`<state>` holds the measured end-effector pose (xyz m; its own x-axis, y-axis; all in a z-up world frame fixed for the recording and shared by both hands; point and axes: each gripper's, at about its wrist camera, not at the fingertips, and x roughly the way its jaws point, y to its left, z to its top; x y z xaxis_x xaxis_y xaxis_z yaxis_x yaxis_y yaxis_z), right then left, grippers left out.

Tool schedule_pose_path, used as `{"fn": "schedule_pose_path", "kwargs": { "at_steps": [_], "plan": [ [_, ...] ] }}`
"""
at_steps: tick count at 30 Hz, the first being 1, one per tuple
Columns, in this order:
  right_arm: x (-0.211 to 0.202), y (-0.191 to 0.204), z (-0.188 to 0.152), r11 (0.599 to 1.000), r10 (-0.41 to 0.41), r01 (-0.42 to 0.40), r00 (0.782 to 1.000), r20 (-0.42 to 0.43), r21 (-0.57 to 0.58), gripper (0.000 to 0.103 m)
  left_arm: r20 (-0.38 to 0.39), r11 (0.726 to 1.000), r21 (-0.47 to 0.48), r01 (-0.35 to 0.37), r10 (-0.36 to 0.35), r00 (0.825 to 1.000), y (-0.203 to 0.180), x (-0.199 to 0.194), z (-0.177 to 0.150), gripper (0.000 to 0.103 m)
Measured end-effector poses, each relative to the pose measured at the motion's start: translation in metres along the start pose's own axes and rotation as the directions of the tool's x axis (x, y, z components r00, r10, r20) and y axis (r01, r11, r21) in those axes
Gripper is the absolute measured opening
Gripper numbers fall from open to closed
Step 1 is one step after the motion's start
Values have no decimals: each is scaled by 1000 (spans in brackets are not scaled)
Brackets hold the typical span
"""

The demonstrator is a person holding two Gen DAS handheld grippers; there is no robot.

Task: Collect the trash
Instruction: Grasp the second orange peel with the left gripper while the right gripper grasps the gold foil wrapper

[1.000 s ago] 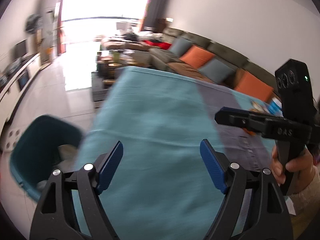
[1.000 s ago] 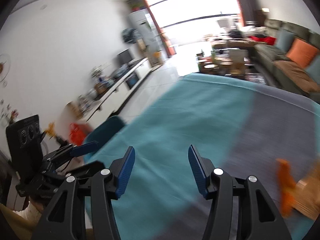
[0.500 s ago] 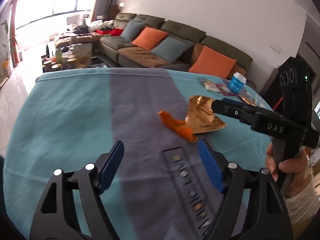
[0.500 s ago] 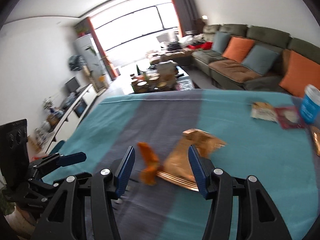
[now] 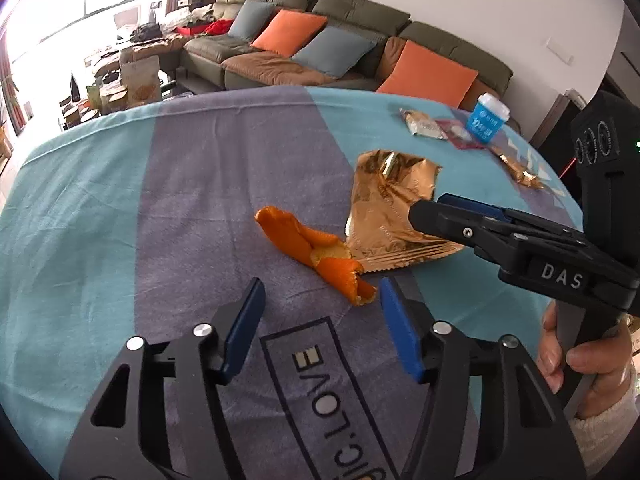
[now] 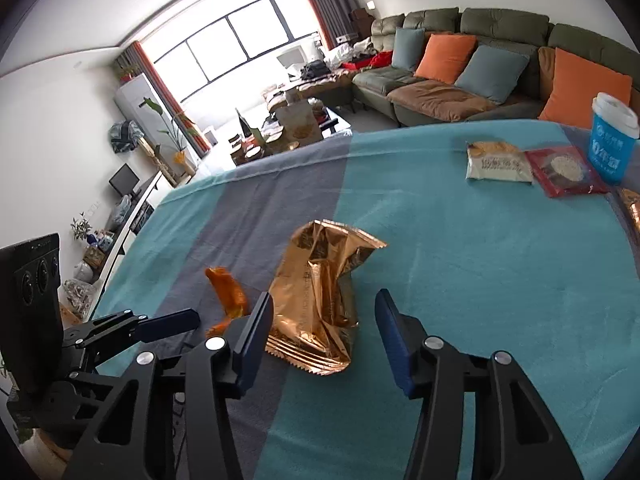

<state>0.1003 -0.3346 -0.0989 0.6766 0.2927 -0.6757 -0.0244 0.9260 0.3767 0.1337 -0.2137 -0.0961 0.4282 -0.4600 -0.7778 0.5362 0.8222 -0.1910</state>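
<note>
Through the left wrist we are narrowing our left tongs (image 5: 320, 316), empty, toward the orange peel (image 5: 316, 252) on the counter (image 5: 100, 200), while through the right wrist our right tongs (image 6: 324, 328) are closing around the gold wrapper (image 6: 320, 300) (risking collision, being so near).

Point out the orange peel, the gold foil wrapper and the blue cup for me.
orange peel (image 5: 308, 250), left wrist view, middle of the curled strip.
gold foil wrapper (image 6: 316, 300), right wrist view, crumpled centre of the bag.
blue cup (image 6: 612, 144), right wrist view, printed blue side wall.
</note>
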Motion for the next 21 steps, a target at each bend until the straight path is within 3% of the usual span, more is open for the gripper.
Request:
{"fn": "schedule_pose_path", "kwargs": {
  "at_steps": [3,7,13,21],
  "plan": [
    [6,-2,1,1000,9,-9,1000,-13,9,41,-2,1000,-7,4,-4,1000,-1,4,2,56],
    [7,-3,-1,1000,17,-17,1000,-19,15,22,-2,1000,-19,6,-6,1000,2,4,3,48],
    [3,-6,-3,999,38,-38,999,-3,24,19,-4,998,-61,11,-12,1000,16,1,3,12],
    [-8,-1,-2,997,79,-80,996,29,21,18,29,998,-58,9,-7,1000,25,-12,-7,10]
  ]
}}
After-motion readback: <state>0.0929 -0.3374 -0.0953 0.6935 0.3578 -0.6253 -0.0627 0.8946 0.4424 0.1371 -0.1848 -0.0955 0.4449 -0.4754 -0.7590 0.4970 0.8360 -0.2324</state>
